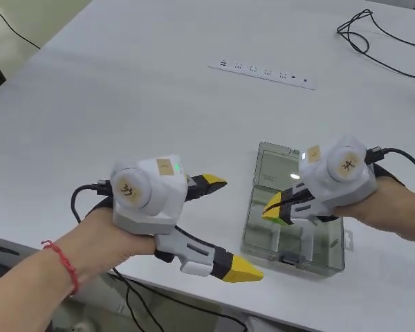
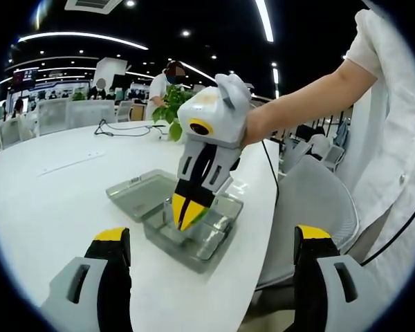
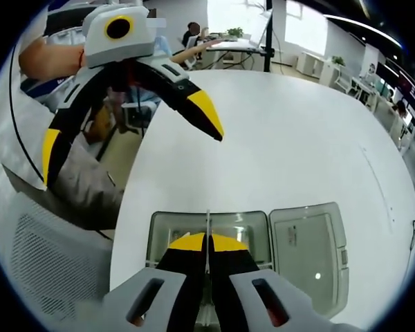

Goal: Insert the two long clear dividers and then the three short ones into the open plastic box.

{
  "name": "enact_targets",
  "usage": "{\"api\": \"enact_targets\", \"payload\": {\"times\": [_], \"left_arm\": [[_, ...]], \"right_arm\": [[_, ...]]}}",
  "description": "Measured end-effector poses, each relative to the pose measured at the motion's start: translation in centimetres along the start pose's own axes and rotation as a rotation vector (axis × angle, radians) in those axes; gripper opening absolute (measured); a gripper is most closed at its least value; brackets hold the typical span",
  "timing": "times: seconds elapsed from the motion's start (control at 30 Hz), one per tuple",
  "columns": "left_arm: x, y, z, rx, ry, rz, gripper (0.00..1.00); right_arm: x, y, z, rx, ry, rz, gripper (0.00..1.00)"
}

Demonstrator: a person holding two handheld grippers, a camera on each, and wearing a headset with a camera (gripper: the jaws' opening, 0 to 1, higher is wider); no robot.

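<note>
Pinching clear divider (image 3: 207,220) edge-on: right gripper (image 3: 207,239) jaws nearly together on it, tips down inside open plastic box (image 1: 325,252) | box lid (image 1: 273,166) lies flat on table (image 1: 124,104) | left gripper (image 1: 227,225) jaws wide apart, empty, just beside box

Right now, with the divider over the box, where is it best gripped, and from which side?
By its upper edge, from above, jaws on its two flat faces. The divider stands thin and upright over the box, which leaves the lower edge free to enter. The right gripper seems shut on it that way.
</note>
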State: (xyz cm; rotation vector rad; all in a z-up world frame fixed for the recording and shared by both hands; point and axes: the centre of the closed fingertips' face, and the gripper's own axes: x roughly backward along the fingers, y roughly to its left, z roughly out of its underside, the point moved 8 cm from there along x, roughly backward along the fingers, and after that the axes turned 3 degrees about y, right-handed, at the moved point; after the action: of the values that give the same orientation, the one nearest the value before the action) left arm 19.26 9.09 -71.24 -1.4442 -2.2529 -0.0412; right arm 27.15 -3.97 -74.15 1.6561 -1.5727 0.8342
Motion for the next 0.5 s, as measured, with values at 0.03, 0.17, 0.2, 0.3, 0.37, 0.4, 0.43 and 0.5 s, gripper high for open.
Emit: {"api": "enact_targets", "payload": {"times": [0.03,0.17,0.2,0.3,0.37,0.4,0.43,0.5], "left_arm": [[-0.01,0.00,0.02,-0.001,0.000,0.000,1.00],[-0.04,-0.05,0.03,-0.001,0.003,0.002,1.00],[-0.06,-0.06,0.04,-0.001,0.003,0.003,1.00],[-0.13,-0.09,0.04,-0.002,0.003,0.005,1.00],[-0.17,-0.10,0.08,-0.005,0.006,0.006,1.00],[-0.17,-0.10,0.10,-0.004,0.008,0.006,1.00],[-0.19,-0.08,0.14,-0.001,0.010,0.007,1.00],[-0.20,-0.03,0.21,-0.004,0.012,0.008,1.00]], "right_arm": [[-0.06,0.01,0.01,0.002,0.004,-0.001,0.03],[-0.31,0.00,0.03,0.016,0.025,-0.006,0.03],[-0.29,-0.01,0.02,0.018,0.027,-0.008,0.03],[-0.42,-0.04,0.07,0.018,0.033,-0.008,0.03],[-0.47,0.02,0.00,0.031,0.044,-0.006,0.03],[-0.49,0.04,-0.02,0.033,0.046,-0.005,0.03],[-0.60,0.03,0.05,0.033,0.057,-0.001,0.02],[-1.04,0.02,0.17,0.047,0.068,0.003,0.02]]}}
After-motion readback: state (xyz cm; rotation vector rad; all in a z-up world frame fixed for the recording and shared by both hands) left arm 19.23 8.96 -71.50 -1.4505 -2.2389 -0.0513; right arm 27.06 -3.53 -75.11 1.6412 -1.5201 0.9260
